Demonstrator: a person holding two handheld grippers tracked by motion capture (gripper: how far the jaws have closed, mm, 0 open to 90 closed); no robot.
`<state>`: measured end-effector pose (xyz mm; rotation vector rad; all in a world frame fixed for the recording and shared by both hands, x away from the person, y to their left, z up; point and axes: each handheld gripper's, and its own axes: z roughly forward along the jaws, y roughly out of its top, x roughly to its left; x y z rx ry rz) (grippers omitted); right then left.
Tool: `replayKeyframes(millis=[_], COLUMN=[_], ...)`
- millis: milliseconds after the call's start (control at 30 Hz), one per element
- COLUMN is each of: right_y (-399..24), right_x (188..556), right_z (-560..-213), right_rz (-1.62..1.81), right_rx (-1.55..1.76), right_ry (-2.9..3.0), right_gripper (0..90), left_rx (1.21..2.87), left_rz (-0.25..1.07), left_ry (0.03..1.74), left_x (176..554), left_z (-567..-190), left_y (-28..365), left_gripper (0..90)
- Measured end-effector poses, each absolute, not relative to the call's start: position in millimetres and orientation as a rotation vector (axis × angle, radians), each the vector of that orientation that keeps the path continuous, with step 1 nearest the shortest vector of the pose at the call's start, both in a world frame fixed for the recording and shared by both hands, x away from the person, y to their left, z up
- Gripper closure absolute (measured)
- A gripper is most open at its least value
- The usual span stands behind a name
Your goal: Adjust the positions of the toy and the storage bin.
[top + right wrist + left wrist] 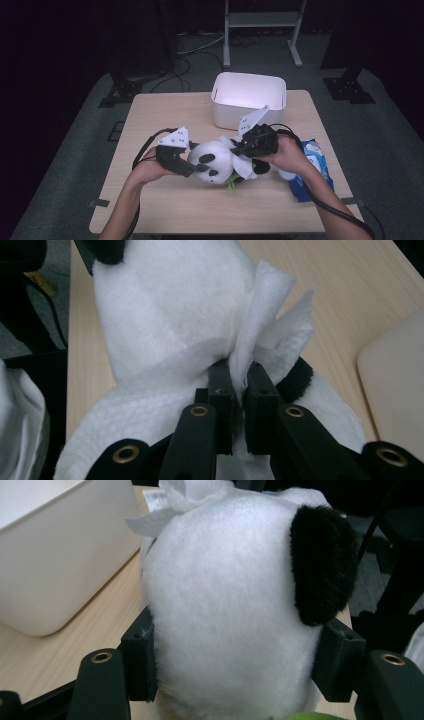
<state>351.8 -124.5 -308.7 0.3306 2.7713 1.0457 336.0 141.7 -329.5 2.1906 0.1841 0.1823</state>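
Currently left gripper (235, 680) clamps panda plush (225, 605), right gripper (239, 390) pinches wipe (270, 320) (jaws near-shut) — wipe w/ short strokes, keep head steady.

I see a plush panda (216, 161) near the middle of the table, white with black ears and eye patches, a bit of green at its underside. A white wipe (270, 335) is draped across its body; one bunched corner sticks up. The head faces me.
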Motion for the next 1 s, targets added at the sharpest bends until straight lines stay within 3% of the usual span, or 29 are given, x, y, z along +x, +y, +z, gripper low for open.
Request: replayKeyframes(millis=[200, 767, 1000], right_y=[-130, -125, -123], right_x=[350, 333, 333], right_z=[-307, -255, -264], right_rz=[1.070, 1.308, 1.171], right_rx=[0.331, 0.213, 0.217], right_ry=[2.782, 2.683, 2.712], right_gripper=[83.3, 83.3, 83.7], left_rx=[2.249, 2.417, 2.434], left_rz=[0.158, 0.105, 0.092], left_ry=[0.166, 0.076, 0.068], left_x=[338, 346, 351], left_z=[-311, -287, -294], left_y=[135, 91, 78], left_gripper=[34.2, 34.6, 31.1])
